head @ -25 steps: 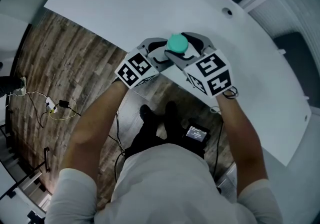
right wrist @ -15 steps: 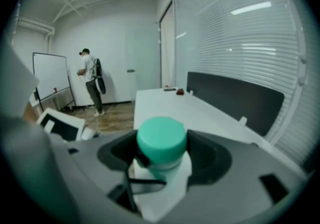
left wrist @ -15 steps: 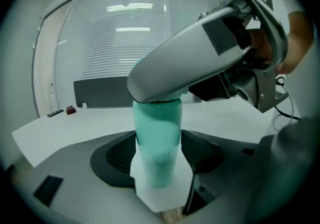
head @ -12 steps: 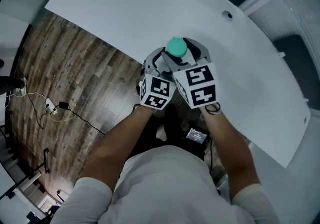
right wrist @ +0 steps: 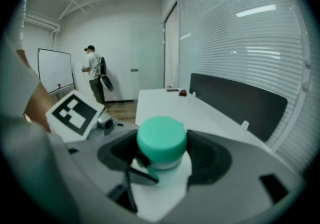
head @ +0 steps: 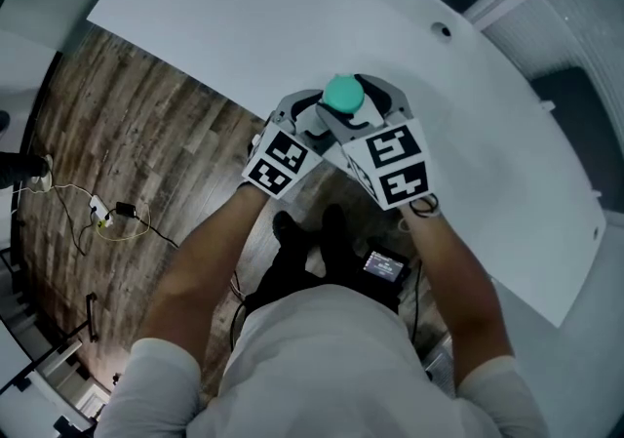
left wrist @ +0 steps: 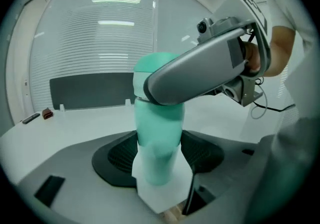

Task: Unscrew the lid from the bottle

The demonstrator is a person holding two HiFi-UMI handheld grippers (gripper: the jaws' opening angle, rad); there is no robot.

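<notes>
Teal lid point(right wrist: 161, 140) clamped in right claw point(right wrist: 162, 157), bottle point(left wrist: 158, 135) body just below it gripped in left claw point(left wrist: 159, 158).

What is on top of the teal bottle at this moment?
A teal lid caps the bottle, with the jaws of the right gripper closed on that lid. The neck and threads beneath are covered, so unseen.

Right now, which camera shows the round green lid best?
Right gripper view: the round green lid sits close, top and side. Head view shows only its small top; left gripper view has a grey jaw across it.
</notes>
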